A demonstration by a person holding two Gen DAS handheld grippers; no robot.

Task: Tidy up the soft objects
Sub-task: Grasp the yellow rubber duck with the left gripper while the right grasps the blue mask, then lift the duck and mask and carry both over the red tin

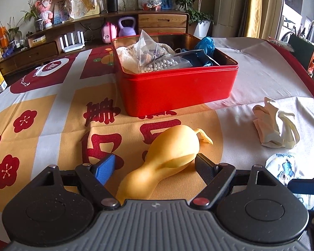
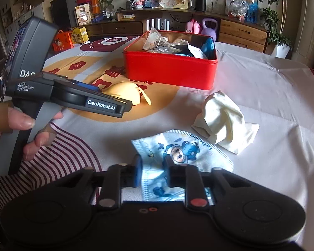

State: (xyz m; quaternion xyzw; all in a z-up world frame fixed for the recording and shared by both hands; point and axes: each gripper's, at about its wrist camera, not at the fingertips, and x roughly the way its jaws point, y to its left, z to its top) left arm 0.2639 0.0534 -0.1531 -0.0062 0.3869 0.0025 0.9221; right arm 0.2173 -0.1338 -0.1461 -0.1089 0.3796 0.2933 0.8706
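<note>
A soft yellow gourd-shaped toy (image 1: 167, 161) lies on the tablecloth between the open fingers of my left gripper (image 1: 155, 165), untouched by the pads. It also shows in the right wrist view (image 2: 125, 94). My right gripper (image 2: 152, 167) is open over a cartoon-print face mask (image 2: 178, 156), its fingers on either side of a fold. A crumpled cream glove (image 2: 221, 121) lies to the right; it also shows in the left wrist view (image 1: 276, 125). A red tin box (image 1: 178, 87) holding bags, beads and blue cloth stands behind.
The left gripper's grey body (image 2: 52, 92) and the hand holding it fill the left of the right wrist view. A wooden sideboard (image 1: 163, 23) with a purple kettlebell (image 1: 126, 26) stands beyond the table's far edge.
</note>
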